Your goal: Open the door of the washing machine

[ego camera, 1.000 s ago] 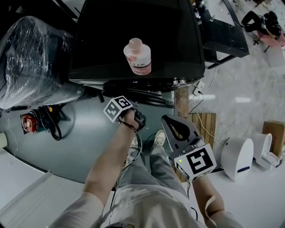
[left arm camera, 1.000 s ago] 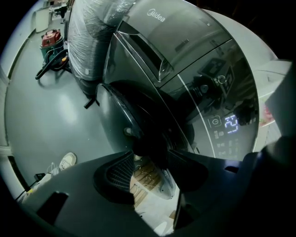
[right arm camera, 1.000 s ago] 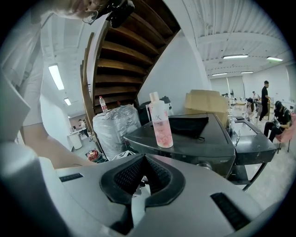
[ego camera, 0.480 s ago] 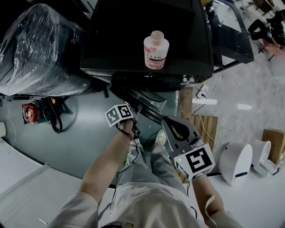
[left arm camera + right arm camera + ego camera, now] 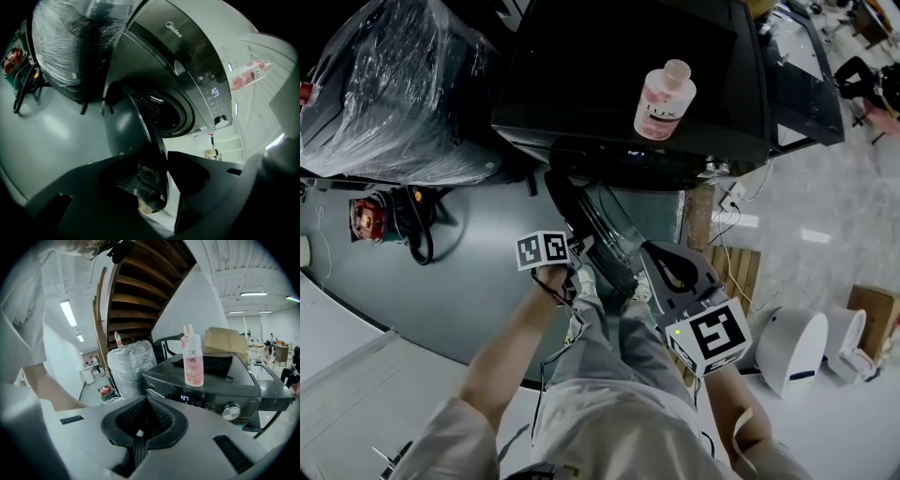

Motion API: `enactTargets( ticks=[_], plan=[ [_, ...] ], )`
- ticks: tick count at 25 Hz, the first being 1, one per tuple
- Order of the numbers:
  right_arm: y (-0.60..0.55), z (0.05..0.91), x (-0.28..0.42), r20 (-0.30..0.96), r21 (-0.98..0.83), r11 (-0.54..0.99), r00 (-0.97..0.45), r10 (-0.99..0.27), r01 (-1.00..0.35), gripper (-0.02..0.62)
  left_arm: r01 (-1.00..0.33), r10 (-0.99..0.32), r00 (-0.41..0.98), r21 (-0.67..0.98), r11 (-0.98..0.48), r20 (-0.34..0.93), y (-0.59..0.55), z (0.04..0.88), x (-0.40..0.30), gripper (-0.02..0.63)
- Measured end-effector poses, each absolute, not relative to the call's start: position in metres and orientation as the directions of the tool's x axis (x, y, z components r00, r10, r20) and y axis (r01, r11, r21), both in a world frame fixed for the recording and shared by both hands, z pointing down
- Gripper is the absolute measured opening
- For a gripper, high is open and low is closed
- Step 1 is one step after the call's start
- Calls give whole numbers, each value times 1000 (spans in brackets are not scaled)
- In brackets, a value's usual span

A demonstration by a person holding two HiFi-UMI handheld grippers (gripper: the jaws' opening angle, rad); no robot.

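The dark washing machine (image 5: 628, 75) stands in front of me with a pink bottle (image 5: 661, 101) on its top. Its round door (image 5: 609, 230) is swung out toward me, and the drum opening (image 5: 161, 110) shows behind the door (image 5: 124, 126) in the left gripper view. My left gripper (image 5: 581, 251) is at the door's free edge. Its jaws are closing, with the rim running between them (image 5: 157, 176) and the pads against it. My right gripper (image 5: 661, 258) hangs to the right of the door, shut and holding nothing (image 5: 143, 425), pointing at the control panel (image 5: 206, 401).
A plastic-wrapped appliance (image 5: 394, 94) stands left of the machine, with a red tool and cables (image 5: 370, 217) on the grey floor. A wooden pallet (image 5: 736, 272) and white units (image 5: 787, 342) sit on the right. My legs are just below the door.
The door has swung from nearly closed to well out from the machine's front. My left gripper came back toward me with its edge. The right gripper has barely shifted.
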State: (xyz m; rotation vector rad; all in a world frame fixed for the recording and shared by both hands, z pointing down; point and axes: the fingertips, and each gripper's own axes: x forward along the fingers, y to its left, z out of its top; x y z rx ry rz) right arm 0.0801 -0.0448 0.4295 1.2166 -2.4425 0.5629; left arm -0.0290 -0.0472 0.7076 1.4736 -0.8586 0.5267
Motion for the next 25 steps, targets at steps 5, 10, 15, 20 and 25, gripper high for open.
enactTargets(
  ticks=[5, 10, 15, 20, 25],
  plan=[
    [-42, 431, 63, 480, -189, 575, -586, -653, -796, 23, -779, -165, 616, 627, 14, 770, -32, 708, -60, 199],
    [-39, 437, 45, 490, -190, 596, -601, -631, -780, 23, -781, -100, 624, 619, -78, 775, -22, 709, -93, 193],
    [-38, 445, 29, 512, -190, 618, -614, -600, -763, 23, -793, -58, 602, 588, -161, 797, -19, 710, -123, 184],
    [-42, 450, 13, 517, -200, 631, -628, -582, -749, 23, -795, -14, 570, 547, -262, 822, -20, 711, -152, 178],
    [-46, 452, 1, 520, -221, 635, -640, -565, -740, 23, -764, 23, 574, 546, -345, 818, -23, 712, -173, 178]
  ],
)
